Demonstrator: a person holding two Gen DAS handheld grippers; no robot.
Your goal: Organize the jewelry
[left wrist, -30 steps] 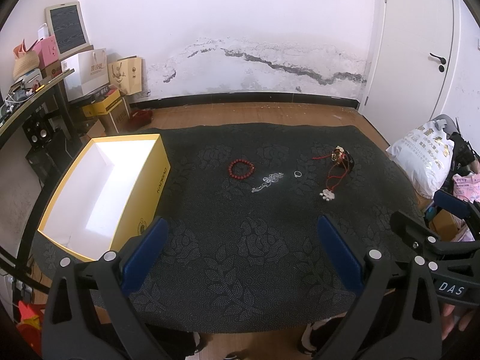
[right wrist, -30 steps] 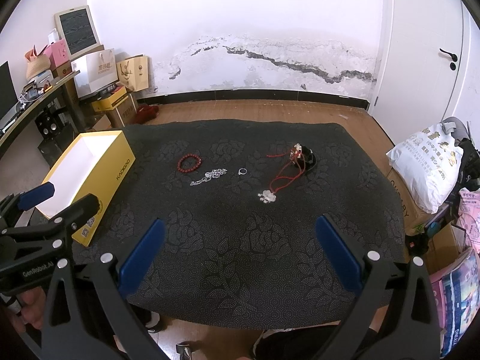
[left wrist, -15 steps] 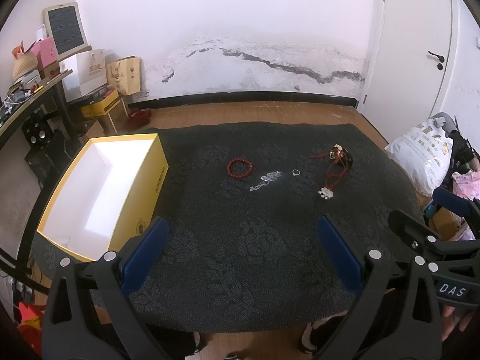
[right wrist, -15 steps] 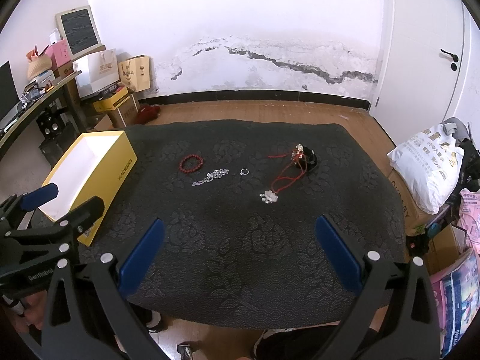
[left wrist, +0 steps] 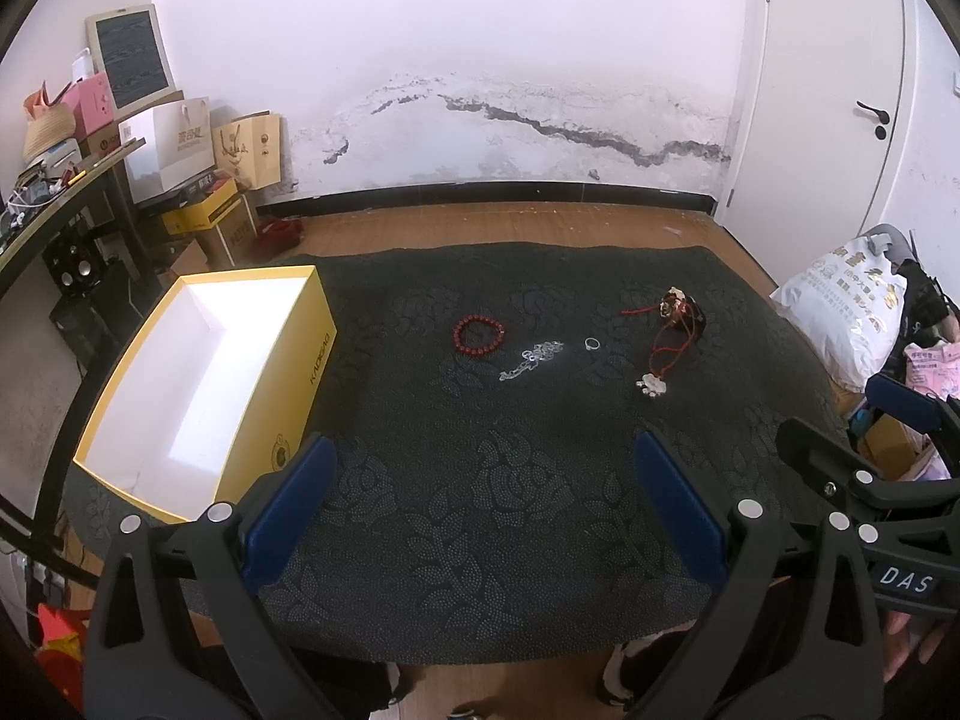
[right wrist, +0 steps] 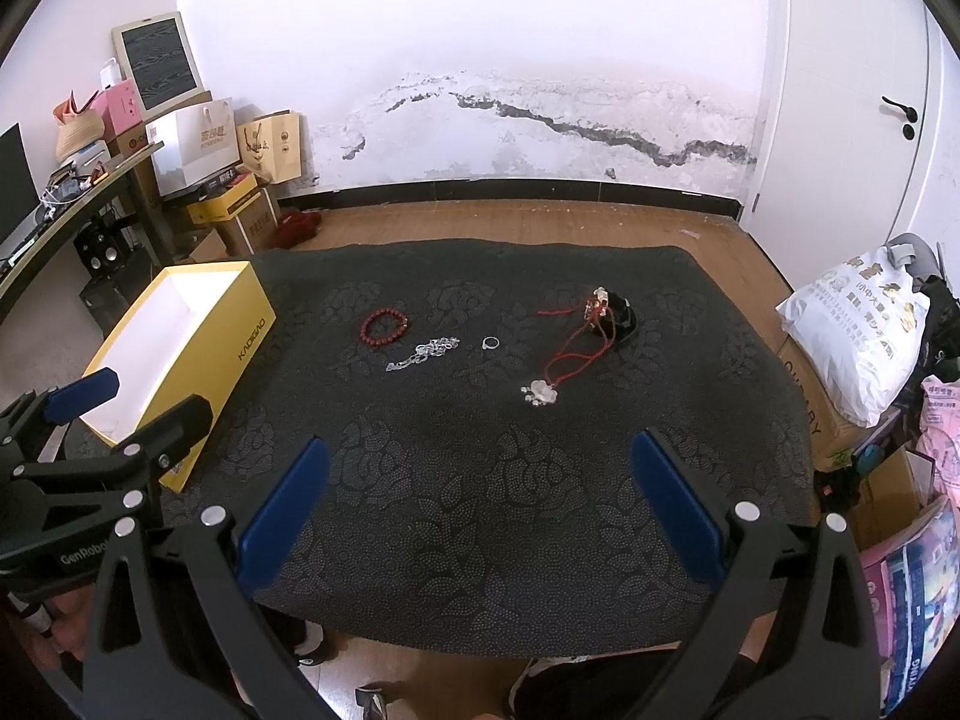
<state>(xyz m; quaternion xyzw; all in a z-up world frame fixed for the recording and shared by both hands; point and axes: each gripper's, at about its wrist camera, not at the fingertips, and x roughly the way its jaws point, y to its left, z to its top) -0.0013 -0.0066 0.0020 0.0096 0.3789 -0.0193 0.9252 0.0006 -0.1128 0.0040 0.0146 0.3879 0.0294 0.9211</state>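
Both grippers held at the bottom of their frames over the near edge of a dark cloth (left wrist: pixel 480 510), jaws spread wide, nothing between the pads. Left gripper (left wrist: pixel 480 510) low centre in its own view; right gripper (right wrist: pixel 480 510) likewise, with the left one's black frame at lower left there. Near frame centre, in a loose row on the cloth: red bracelet (left wrist: pixel 478 333), just right of it a silver chain (left wrist: pixel 531 360), then a small ring (left wrist: pixel 591 343). Further right, red-cord necklace (left wrist: pixel 669 339) trailing down to a pale pendant (left wrist: pixel 653 387). At left, open yellow box (left wrist: pixel 288 384), white inside, well apart from the jewelry.
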